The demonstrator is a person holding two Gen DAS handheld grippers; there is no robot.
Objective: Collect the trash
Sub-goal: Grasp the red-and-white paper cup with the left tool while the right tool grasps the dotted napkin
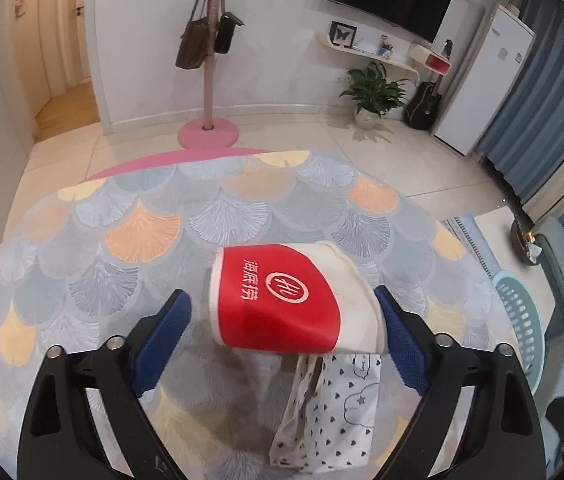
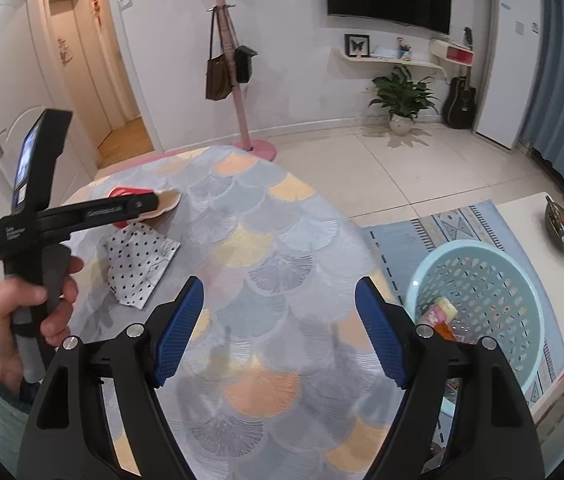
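A crushed red and white paper cup (image 1: 286,298) lies on its side on the round table, between the blue pads of my left gripper (image 1: 282,320), which is open around it. A white wrapper with black hearts (image 1: 330,412) lies just below the cup. In the right wrist view the cup (image 2: 144,200) is mostly hidden behind the left gripper (image 2: 122,210), with the wrapper (image 2: 138,264) beside it. My right gripper (image 2: 280,332) is open and empty above the table. A light blue basket (image 2: 478,308) on the floor to the right holds some trash.
The table (image 1: 142,232) has a scale-pattern cloth. A pink coat stand (image 1: 210,80) with bags, a potted plant (image 1: 374,92), a guitar (image 1: 424,106) and a fridge (image 1: 486,80) stand along the far wall. A low white table (image 2: 542,232) with a dark bowl is at right.
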